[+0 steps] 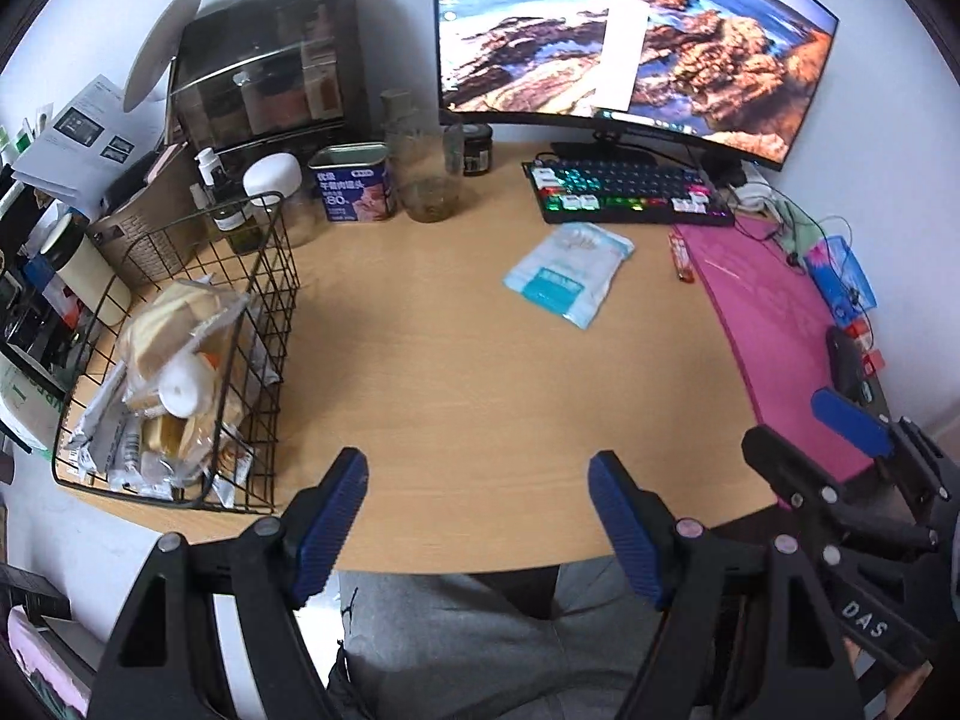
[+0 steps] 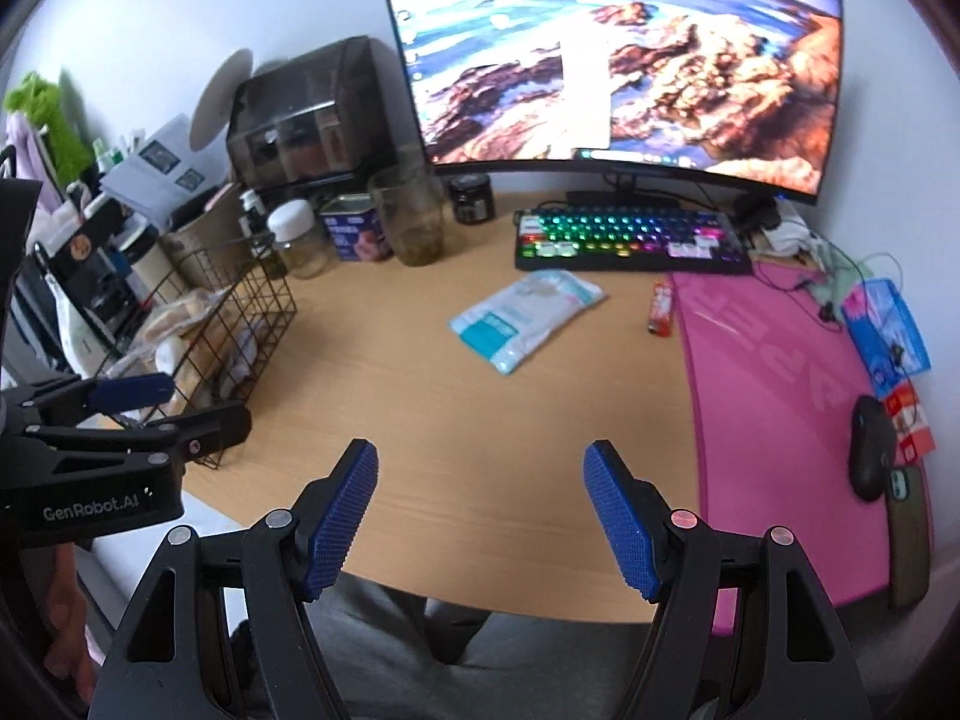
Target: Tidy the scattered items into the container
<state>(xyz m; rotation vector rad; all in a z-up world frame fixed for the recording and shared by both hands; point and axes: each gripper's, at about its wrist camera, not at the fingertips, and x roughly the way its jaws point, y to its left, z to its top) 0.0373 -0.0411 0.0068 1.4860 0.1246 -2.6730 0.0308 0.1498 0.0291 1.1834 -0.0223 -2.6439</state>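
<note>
A black wire basket point(image 1: 273, 324) point(image 2: 264, 324) stands at the desk's left, holding bread packets and several wrapped snacks. A white-and-teal pouch point(image 1: 570, 276) point(image 2: 525, 315) lies flat mid-desk in front of the keyboard. A small red stick packet point(image 1: 682, 257) point(image 2: 661, 309) lies at the pink mat's edge. My left gripper point(image 1: 477, 525) is open and empty over the near desk edge, right of the basket. My right gripper point(image 2: 480, 510) is open and empty over the near edge, well short of the pouch.
An RGB keyboard point(image 2: 630, 240) and a monitor point(image 2: 618, 78) stand at the back. A tin point(image 1: 354, 189), jars and a glass line the back left. A pink mat point(image 2: 780, 420) with a mouse point(image 2: 870, 447) and phone covers the right.
</note>
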